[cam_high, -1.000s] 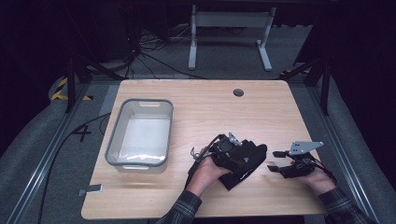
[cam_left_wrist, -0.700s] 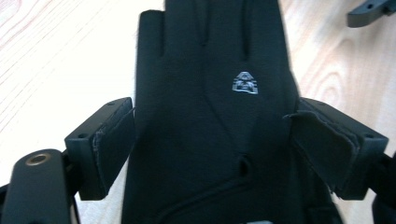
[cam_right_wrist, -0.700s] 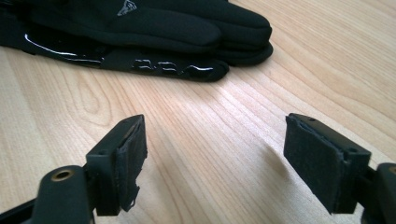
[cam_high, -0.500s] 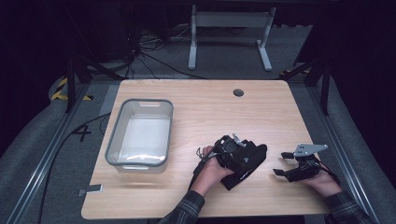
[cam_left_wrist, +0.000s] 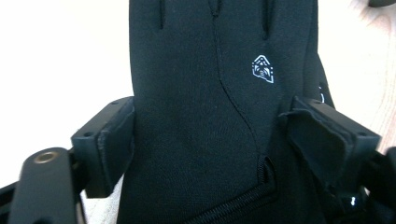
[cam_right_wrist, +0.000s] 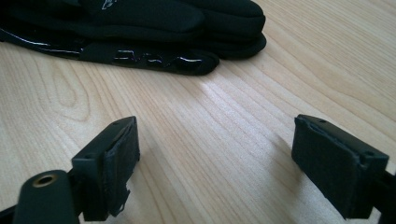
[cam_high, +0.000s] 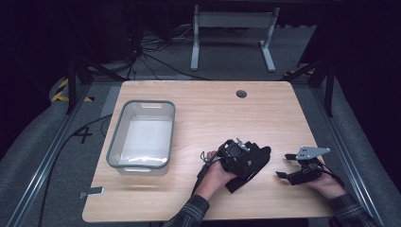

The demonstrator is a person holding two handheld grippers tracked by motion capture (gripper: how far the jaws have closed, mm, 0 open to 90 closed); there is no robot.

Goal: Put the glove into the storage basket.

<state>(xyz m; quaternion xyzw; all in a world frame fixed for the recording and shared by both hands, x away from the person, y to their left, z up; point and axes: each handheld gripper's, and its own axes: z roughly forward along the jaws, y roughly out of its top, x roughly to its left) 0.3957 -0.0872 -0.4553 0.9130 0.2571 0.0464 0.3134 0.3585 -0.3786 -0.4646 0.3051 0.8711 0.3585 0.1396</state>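
The glove (cam_left_wrist: 210, 116) is black, with a small white logo (cam_left_wrist: 263, 68) printed on it and a black zip near the cuff. The table (cam_high: 213, 109) is light wood with a fine brown grain, and the bin (cam_high: 142, 135) on it is clear grey with a pale inside. Both sleeves (cam_high: 189, 215) have a dark checked pattern.

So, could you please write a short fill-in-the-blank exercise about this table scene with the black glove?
1. The black fabric glove lies between the jaws of the ____ gripper.
2. The clear plastic bin stands on the ____ side of the light wooden table in the high view.
3. Between the jaws of the right gripper is only bare ____.

Missing words: left; left; table
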